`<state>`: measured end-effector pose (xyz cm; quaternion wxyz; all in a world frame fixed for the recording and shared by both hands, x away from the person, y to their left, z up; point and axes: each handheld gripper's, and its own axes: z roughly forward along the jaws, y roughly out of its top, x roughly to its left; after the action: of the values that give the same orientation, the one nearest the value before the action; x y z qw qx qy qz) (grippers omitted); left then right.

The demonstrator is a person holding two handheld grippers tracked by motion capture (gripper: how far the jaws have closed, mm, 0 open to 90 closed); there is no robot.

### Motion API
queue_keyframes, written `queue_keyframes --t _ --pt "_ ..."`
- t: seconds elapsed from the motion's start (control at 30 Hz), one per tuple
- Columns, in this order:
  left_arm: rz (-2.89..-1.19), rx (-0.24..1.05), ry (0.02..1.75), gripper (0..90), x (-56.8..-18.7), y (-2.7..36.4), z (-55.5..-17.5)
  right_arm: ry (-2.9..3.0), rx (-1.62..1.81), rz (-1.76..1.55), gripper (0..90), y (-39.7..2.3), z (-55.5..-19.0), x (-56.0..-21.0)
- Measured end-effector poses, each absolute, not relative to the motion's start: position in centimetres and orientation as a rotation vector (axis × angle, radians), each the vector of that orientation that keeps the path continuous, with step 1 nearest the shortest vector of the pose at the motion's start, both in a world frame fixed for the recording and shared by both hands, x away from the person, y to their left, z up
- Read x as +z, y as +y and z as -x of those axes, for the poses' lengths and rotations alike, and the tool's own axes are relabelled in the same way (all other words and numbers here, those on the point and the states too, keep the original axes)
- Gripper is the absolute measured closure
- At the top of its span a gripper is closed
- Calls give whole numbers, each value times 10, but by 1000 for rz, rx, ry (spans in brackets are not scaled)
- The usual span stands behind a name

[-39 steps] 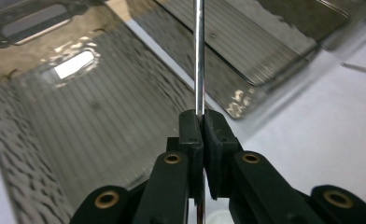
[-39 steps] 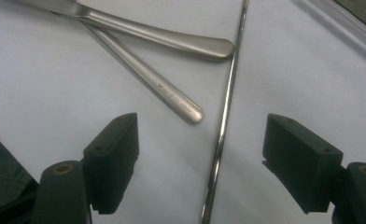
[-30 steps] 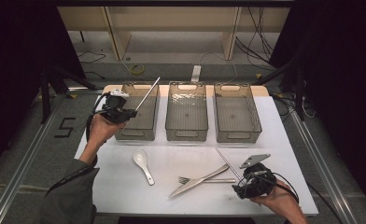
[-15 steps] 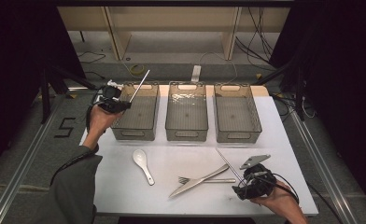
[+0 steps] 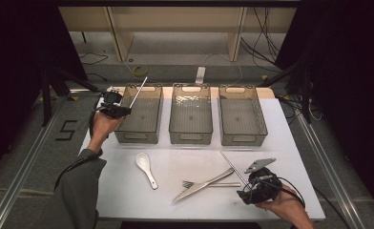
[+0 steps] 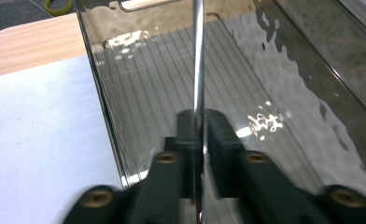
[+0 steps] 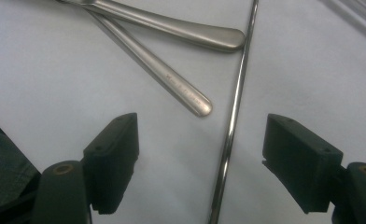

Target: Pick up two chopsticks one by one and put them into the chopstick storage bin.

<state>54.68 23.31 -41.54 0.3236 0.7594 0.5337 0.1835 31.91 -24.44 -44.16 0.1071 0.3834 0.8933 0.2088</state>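
Tongs in our left hand, the left gripper (image 6: 200, 140), pinch a thin shiny metal chopstick (image 6: 199, 56), and the jaws have just been opening a little around it. We see the stick point up and away over the left clear plastic bin (image 5: 140, 119). Our right gripper (image 7: 200, 163) stands wide open around a second chopstick (image 7: 235, 107) lying flat on the white table (image 5: 118, 191), beside a smooth metal knife (image 7: 172, 28) and fork (image 7: 162, 77).
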Motion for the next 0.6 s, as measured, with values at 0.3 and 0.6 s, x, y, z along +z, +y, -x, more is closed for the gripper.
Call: queue_keyframes --t 0.3,0.6 --pt "-1978 399 1354 377 -405 223 -538 2637 591 -1152 283 -248 -321 -440" --pt "-1912 405 1257 253 -389 209 -497 2654 543 -1183 291 -253 -327 -436"
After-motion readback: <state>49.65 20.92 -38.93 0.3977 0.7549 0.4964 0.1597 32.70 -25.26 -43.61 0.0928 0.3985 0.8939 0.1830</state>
